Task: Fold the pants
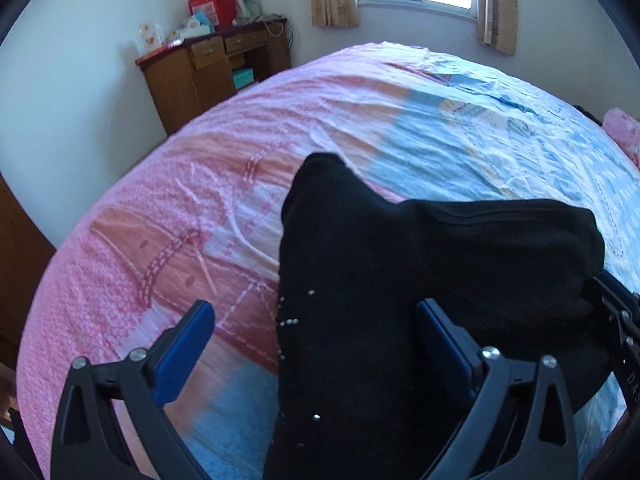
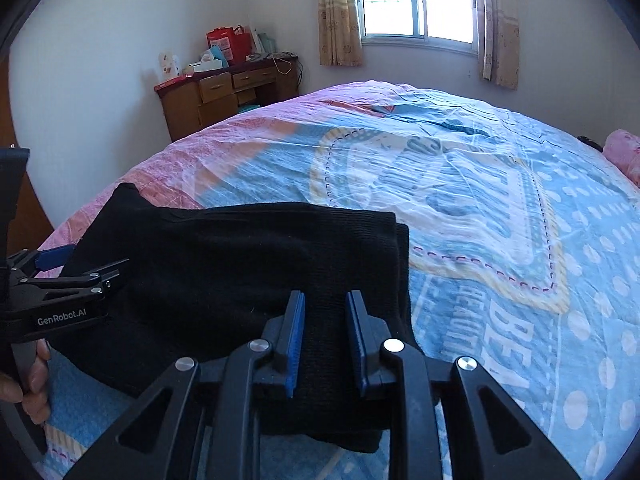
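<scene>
Two grippers over one pair of black pants [image 2: 240, 264] on one bed [image 2: 500, 208]: left gripper [image 1: 316, 320] spread wide, released; right gripper [image 2: 325, 304] narrowed, pinching a fabric fold.

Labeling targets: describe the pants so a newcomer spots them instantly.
Start at the big bed with the pink-and-blue quilt. At its near edge, under both grippers, lie the pants, folded into a thick pad. They are the only solid black thing on the bright printed cover.
</scene>
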`<state>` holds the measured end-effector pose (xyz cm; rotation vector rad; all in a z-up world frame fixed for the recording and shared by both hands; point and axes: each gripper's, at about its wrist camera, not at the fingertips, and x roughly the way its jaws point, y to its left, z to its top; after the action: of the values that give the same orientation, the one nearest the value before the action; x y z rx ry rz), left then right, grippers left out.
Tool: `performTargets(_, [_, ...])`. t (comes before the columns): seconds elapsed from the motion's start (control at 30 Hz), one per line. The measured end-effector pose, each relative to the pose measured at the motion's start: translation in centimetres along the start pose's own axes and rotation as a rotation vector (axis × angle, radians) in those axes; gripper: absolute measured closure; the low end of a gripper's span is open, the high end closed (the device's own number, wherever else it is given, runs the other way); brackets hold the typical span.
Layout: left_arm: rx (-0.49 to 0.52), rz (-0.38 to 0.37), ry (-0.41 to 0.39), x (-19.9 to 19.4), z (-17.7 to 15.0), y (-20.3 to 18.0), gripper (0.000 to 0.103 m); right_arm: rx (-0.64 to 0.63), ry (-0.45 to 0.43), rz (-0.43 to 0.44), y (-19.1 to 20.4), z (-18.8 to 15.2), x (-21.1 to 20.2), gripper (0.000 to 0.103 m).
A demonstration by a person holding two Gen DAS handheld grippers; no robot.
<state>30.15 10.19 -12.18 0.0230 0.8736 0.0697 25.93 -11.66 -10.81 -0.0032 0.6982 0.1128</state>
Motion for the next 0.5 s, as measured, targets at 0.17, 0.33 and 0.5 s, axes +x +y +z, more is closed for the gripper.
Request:
performTargets(0.17, [-0.077,-0.083,0.034,0.73,-0.16,1.32,0.000,0.024,-0.003,0.025,-0.58,-0.06,-0.05,0.078])
performTargets(0.33, [-0.060,-0.061,0.029,0.59,-0.21,0.82,0.000,0.008,-0.006,-0.003,-0.21,-0.08,-0.03,0.076])
performTargets(0.5, [-0.067,-0.060,0.031,0.67,-0.19,0.86,0.000,0.008,-0.008,-0.029,-0.19,-0.03,0.00,0.068])
